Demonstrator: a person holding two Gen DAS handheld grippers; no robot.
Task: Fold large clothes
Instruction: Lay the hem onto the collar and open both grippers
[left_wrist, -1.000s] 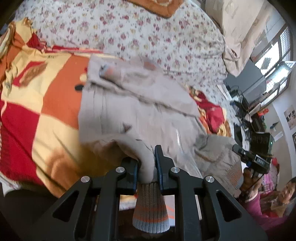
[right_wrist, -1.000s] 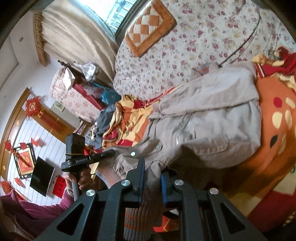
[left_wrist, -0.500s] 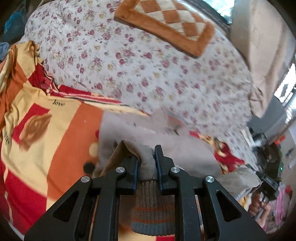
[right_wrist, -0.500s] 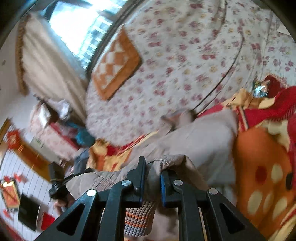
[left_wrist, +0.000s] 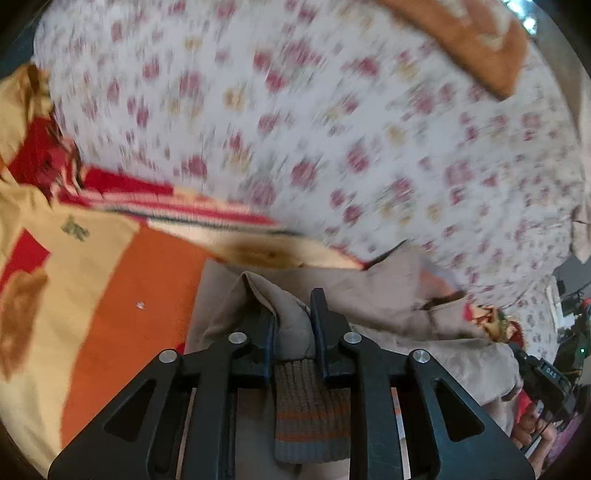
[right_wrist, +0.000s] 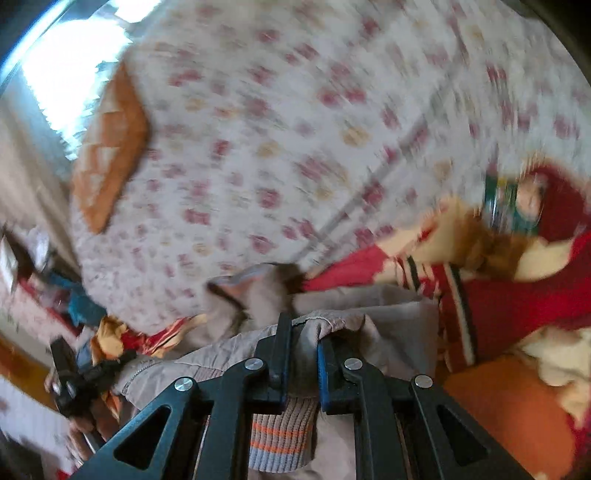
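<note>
A beige jacket (left_wrist: 373, 295) with a ribbed grey and orange hem lies on an orange, red and cream blanket (left_wrist: 110, 288) on the bed. My left gripper (left_wrist: 292, 310) is shut on the jacket's hem edge, and the ribbed band (left_wrist: 310, 410) hangs down between the fingers. My right gripper (right_wrist: 303, 332) is shut on another part of the hem of the jacket (right_wrist: 369, 306), its ribbed band (right_wrist: 280, 432) below the jaws. Most of the jacket's body is hidden under the grippers. Both views are blurred by motion.
A floral bedspread (left_wrist: 332, 129) covers the far bed, also in the right wrist view (right_wrist: 295, 129). An orange checked cushion (left_wrist: 472, 40) lies on it, also in the right view (right_wrist: 110, 147). The blanket (right_wrist: 517, 314) bunches at right. The other gripper shows at each view's edge (left_wrist: 546, 376) (right_wrist: 74, 373).
Both grippers have carried the jacket's hem forward over its body toward the floral bedspread. The jacket's visible part has shrunk to a strip ahead of the fingers. Both stay shut.
</note>
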